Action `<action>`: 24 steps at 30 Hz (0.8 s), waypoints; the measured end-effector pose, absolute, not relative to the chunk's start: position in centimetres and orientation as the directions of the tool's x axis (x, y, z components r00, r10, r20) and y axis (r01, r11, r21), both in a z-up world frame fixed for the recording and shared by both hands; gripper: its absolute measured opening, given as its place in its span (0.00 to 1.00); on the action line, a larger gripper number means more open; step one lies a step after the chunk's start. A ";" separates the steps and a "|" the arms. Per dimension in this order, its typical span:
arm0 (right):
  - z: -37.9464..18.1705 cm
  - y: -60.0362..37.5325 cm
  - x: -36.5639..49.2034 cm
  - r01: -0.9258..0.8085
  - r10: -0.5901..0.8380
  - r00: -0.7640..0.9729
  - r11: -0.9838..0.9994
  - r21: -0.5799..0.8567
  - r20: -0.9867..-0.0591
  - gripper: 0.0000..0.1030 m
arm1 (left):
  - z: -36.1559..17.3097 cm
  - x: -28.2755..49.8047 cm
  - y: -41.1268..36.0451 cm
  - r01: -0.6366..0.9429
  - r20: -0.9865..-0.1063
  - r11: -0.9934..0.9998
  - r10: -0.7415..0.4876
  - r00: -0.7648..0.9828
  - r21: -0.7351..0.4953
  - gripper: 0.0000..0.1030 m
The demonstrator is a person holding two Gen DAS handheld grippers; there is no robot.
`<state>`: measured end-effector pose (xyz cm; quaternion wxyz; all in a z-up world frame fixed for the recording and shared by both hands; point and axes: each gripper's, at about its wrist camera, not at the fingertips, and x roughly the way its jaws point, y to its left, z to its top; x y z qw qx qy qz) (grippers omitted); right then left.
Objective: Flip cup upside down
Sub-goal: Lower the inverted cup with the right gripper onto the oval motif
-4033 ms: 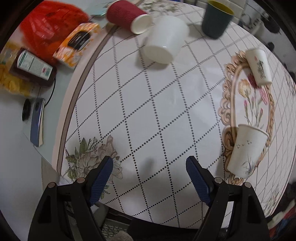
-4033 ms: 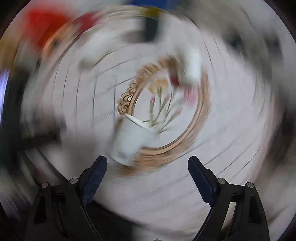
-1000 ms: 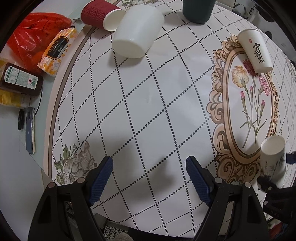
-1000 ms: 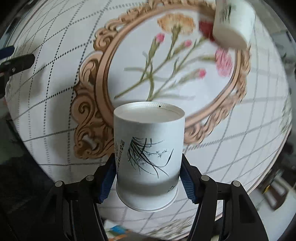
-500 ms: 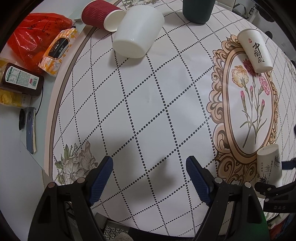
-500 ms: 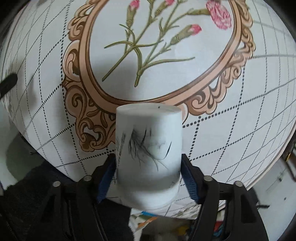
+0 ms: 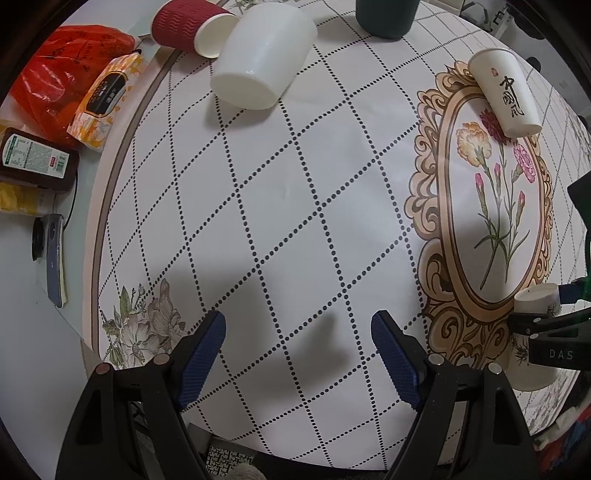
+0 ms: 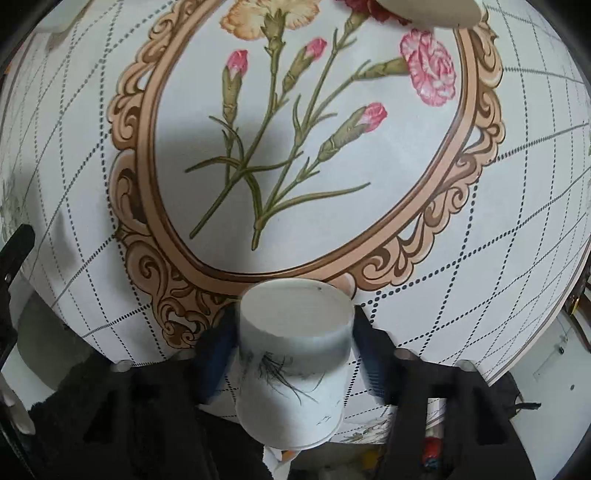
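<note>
Cup: white paper cup point(image 8: 291, 354) with inked grass drawing, its flat base toward the camera and wider mouth away from it; slightly blurred.
Where: over the bench's near edge, by the scrolled frame of the flower print point(image 8: 295, 147); whether it touches the bench point(image 7: 295, 206) cannot be told.
Right claw: point(image 8: 291, 350) blue pads pressed on both sides of the cup, gripping it.
Left claw: point(image 7: 297, 354) spread wide with nothing between its pads, above the dotted cloth.
Nearby: lettered paper cup point(image 7: 504, 92) lying on the flower print, well apart.
Further off: big white cup point(image 7: 262, 61) and red ribbed cup point(image 7: 188, 27) on their sides; dark green cup point(image 7: 386, 16) at the far edge.
Bench's left side: tissue pack point(image 7: 107, 99), red bag point(image 7: 55, 81), brown bottle point(image 7: 35, 158).
</note>
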<state>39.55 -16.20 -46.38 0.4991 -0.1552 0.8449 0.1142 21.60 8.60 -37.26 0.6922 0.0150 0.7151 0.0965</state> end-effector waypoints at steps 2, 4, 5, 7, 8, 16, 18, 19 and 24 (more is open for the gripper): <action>-45.9 -15.1 39.4 -0.368 -0.128 -0.443 0.929 0.049 -0.887 0.58 | -37.4 21.7 8.5 -0.106 -0.988 0.983 0.146 -0.047 0.150 0.78; -44.9 -15.6 39.7 -0.349 -0.100 -0.419 0.935 0.059 -0.903 0.58 | -37.5 21.9 8.5 -0.106 -0.990 0.985 0.135 -0.050 0.140 0.78; -44.1 -15.8 39.7 -0.338 -0.083 -0.397 0.939 0.062 -0.914 0.58 | -37.5 22.0 8.6 -0.107 -0.990 0.985 0.127 -0.054 0.133 0.78; -41.2 -16.5 39.0 -0.308 -0.039 -0.325 0.949 0.067 -0.945 0.58 | -37.5 22.4 8.7 -0.110 -0.991 0.986 0.117 -0.058 0.122 0.78; -40.4 -16.8 39.3 -0.290 -0.016 -0.284 0.954 0.070 -0.959 0.58 | -37.6 22.7 8.7 -0.109 -0.992 0.987 0.114 -0.060 0.120 0.78; -35.1 -20.0 40.7 -0.142 0.056 0.263 0.990 0.019 -0.963 0.58 | -38.2 24.8 9.0 -0.115 -0.994 0.989 0.083 -0.072 0.091 0.78; -35.2 -20.2 41.3 -0.110 0.065 0.332 0.993 0.030 -0.941 0.58 | -38.5 25.2 9.0 -0.110 -0.993 0.990 0.085 -0.078 0.093 0.78; -35.4 -20.0 40.9 -0.096 0.062 0.368 0.995 0.028 -0.928 0.58 | -38.6 25.4 9.0 -0.103 -0.993 0.990 0.090 -0.080 0.098 0.78; -36.8 -18.2 38.7 -0.079 0.062 0.467 0.996 0.028 -0.882 0.58 | -39.0 25.9 8.5 -0.067 -0.991 0.991 0.108 -0.079 0.113 0.78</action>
